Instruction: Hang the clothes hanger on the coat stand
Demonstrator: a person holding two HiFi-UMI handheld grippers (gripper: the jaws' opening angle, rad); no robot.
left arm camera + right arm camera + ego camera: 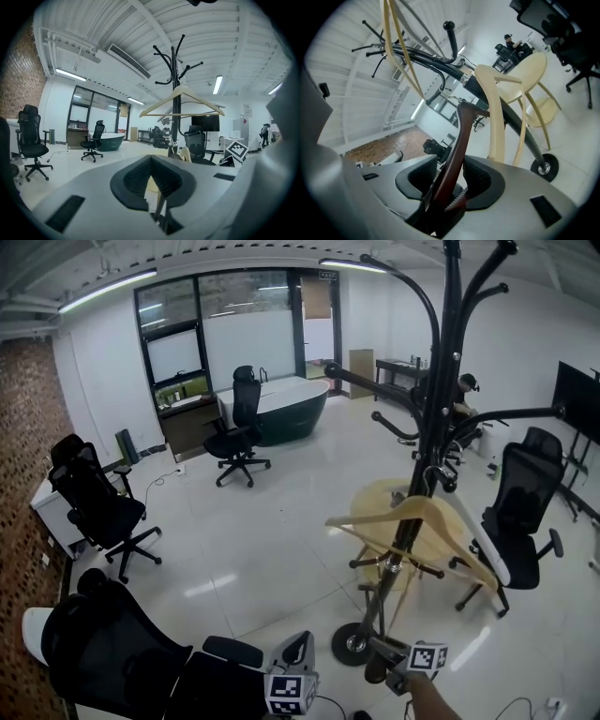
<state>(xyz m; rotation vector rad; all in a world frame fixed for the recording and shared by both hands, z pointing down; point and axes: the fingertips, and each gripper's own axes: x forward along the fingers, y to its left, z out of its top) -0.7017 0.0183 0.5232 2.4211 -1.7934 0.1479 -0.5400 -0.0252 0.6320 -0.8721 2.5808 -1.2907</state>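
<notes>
With right gripper (452,164) spread wide round loose dark bar (459,136) and left gripper (151,161) closed, empty, pull straight back, clear of hanger (412,514) on stand (442,381).

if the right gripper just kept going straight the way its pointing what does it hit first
The dark brown bar that stands between the open jaws of the right gripper; past it, probably the pale wooden chair by the coat stand, though depth is unclear.
</notes>
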